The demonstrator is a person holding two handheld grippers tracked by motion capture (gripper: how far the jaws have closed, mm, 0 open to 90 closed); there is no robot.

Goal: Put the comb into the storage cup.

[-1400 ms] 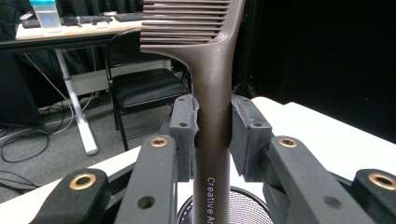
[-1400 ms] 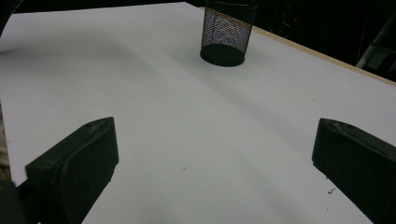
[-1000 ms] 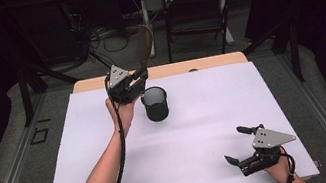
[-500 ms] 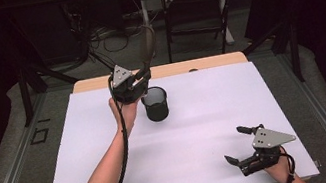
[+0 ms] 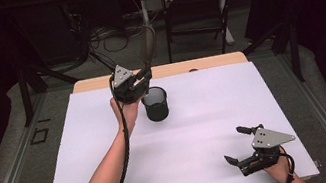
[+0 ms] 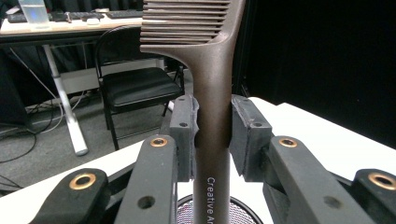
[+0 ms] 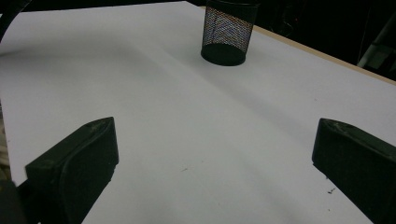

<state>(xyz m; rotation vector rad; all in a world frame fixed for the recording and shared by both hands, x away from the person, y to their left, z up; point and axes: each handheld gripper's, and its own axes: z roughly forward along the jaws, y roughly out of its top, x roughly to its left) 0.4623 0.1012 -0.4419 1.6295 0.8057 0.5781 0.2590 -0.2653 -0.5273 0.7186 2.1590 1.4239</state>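
Currently left gripper (image 6: 212, 135) fingers clamp the brown plastic comb (image 6: 212, 84) handle, upright above the black mesh cup (image 5: 155, 104); right gripper (image 5: 241, 146) fingers gape wide, holding nothing, over the white table (image 5: 208, 129).

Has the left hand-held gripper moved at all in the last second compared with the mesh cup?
No. The left hand-held gripper sits at the same spot just left of the mesh cup's rim as before, shut on the comb.

Black tongs (image 5: 247, 148), brass rivets, grey triangular plates, black cables
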